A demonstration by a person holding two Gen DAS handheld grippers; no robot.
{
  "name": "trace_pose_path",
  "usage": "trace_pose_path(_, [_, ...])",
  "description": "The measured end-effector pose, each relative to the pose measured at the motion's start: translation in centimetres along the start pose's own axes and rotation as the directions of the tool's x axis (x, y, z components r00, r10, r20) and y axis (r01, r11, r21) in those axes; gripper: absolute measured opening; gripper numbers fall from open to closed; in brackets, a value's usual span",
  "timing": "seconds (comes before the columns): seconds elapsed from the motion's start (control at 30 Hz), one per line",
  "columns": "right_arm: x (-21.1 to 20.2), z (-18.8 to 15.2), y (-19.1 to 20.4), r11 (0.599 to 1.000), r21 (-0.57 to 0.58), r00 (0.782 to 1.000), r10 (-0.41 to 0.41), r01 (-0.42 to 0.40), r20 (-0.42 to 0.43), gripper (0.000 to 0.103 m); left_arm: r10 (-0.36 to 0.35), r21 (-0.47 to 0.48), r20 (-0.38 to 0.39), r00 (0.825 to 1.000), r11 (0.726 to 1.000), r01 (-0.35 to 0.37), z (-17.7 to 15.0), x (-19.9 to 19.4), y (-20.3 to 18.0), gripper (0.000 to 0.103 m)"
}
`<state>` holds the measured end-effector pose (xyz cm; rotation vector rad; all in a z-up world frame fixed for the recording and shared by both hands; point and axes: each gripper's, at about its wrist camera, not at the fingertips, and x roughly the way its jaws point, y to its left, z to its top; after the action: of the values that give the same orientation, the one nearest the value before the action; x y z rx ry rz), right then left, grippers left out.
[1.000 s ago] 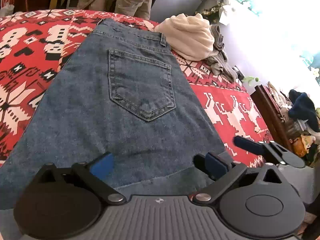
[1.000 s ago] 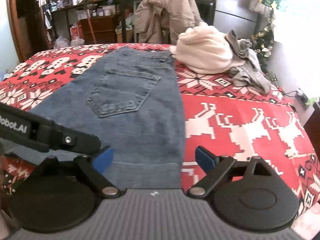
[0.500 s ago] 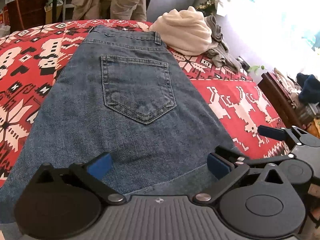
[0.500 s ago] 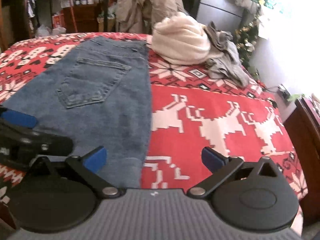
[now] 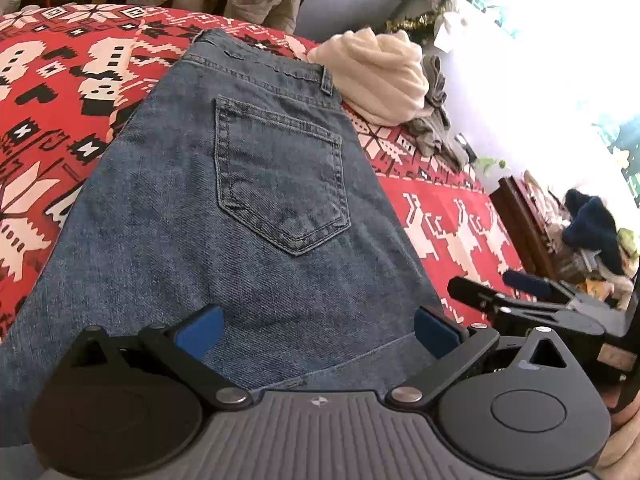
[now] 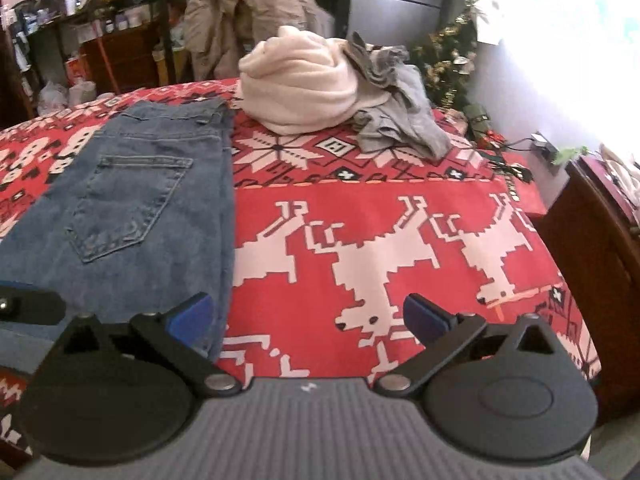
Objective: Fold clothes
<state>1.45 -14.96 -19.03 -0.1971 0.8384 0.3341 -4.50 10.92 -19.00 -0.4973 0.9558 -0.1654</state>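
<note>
Folded blue jeans (image 5: 240, 208) lie flat on the red patterned bedspread (image 5: 52, 92), back pocket up, waistband at the far end. My left gripper (image 5: 316, 330) hovers open over the near hem of the jeans, nothing between its blue pads. In the right wrist view the jeans (image 6: 132, 208) fill the left side. My right gripper (image 6: 308, 316) is open above the bedspread (image 6: 380, 240), its left pad (image 6: 192, 314) over the jeans' right edge. The right gripper shows at the right edge of the left wrist view (image 5: 516, 292).
A cream garment (image 6: 304, 80) and a grey garment (image 6: 400, 120) are heaped at the far end of the bed. A beige jacket (image 6: 244, 12) hangs on a chair behind. A dark wooden cabinet (image 6: 600, 248) stands at the bed's right side.
The right gripper has swung to the right, off the jeans and over the bare bedspread. The left gripper has stayed over the near hem, with its view tilting slightly. Both remain open.
</note>
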Motion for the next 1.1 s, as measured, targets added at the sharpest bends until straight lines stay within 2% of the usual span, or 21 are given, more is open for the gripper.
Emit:
trace_pose_path(0.13, [0.1,0.5,-0.1,0.998,-0.009,0.998,0.061,-0.061,0.012,0.102,0.042,0.027,-0.018,0.999,0.999,-0.042,0.4,0.0,-0.7,0.100])
trace_pose_path(0.23, [-0.1,0.6,0.0,0.993,-0.042,0.992,0.114,-0.112,0.057,0.102,0.092,0.071,0.020,0.996,0.993,-0.093,1.1,-0.8,-1.2,0.088])
trace_pose_path(0.3, [-0.1,0.9,0.2,0.987,-0.071,0.986,0.146,-0.141,0.076,0.102,0.114,0.103,0.034,0.993,0.988,-0.117,2.5,-1.1,-0.8,0.086])
trace_pose_path(0.43, [0.7,2.7,1.2,0.984,-0.134,0.991,0.126,-0.120,0.035,0.102,0.157,0.166,0.066,0.985,0.972,-0.166,5.2,-1.7,0.0,0.084])
trace_pose_path(0.5, [1.0,3.9,1.0,0.980,-0.132,0.987,0.157,-0.152,0.035,0.102,0.178,0.197,0.083,0.981,0.962,-0.191,6.6,-2.1,0.4,0.076])
trace_pose_path(0.57, [1.3,5.1,0.7,0.972,-0.123,0.977,0.206,-0.199,0.048,0.102,0.198,0.226,0.100,0.975,0.950,-0.216,8.0,-2.4,0.8,0.074])
trace_pose_path(0.67, [2.6,7.4,0.3,0.961,-0.094,0.963,0.265,-0.258,0.059,0.101,0.228,0.271,0.118,0.966,0.929,-0.252,10.2,-2.5,1.6,0.065])
trace_pose_path(0.7, [3.0,8.1,0.3,0.959,-0.087,0.959,0.276,-0.270,0.066,0.098,0.239,0.286,0.119,0.964,0.921,-0.264,11.1,-2.4,1.9,0.060])
trace_pose_path(0.73, [3.5,8.8,0.2,0.956,-0.079,0.955,0.287,-0.282,0.072,0.090,0.249,0.301,0.120,0.961,0.913,-0.274,11.9,-2.3,2.3,0.058])
trace_pose_path(0.77, [4.3,9.6,0.3,0.953,-0.065,0.951,0.301,-0.297,0.067,0.088,0.249,0.309,0.125,0.960,0.910,-0.276,12.8,-2.1,2.7,0.056])
trace_pose_path(0.83, [5.7,11.1,0.4,0.944,-0.036,0.943,0.329,-0.328,0.051,0.080,0.244,0.311,0.129,0.961,0.910,-0.273,14.9,-1.7,3.8,0.056])
trace_pose_path(0.9, [7.6,12.8,0.6,0.930,-0.007,0.929,0.368,-0.368,0.044,0.069,0.234,0.297,0.120,0.965,0.919,-0.260,16.9,-0.9,4.8,0.051])
trace_pose_path(0.97, [9.4,14.0,0.7,0.927,0.029,0.927,0.374,-0.374,0.019,0.060,0.225,0.277,0.111,0.968,0.929,-0.248,19.1,-0.1,5.9,0.046])
trace_pose_path(1.0, [10.4,14.6,0.7,0.925,0.047,0.926,0.377,-0.377,0.006,0.051,0.219,0.268,0.101,0.971,0.933,-0.238,20.1,0.5,6.5,0.046])
trace_pose_path(1.03, [11.3,15.2,0.8,0.923,0.065,0.925,0.380,-0.379,-0.007,0.046,0.213,0.258,0.091,0.973,0.938,-0.229,21.2,1.1,7.0,0.046])
trace_pose_path(1.1, [13.2,16.4,0.8,0.919,0.100,0.921,0.387,-0.382,-0.032,0.046,0.201,0.218,0.054,0.978,0.954,-0.208,22.9,2.4,8.1,0.045])
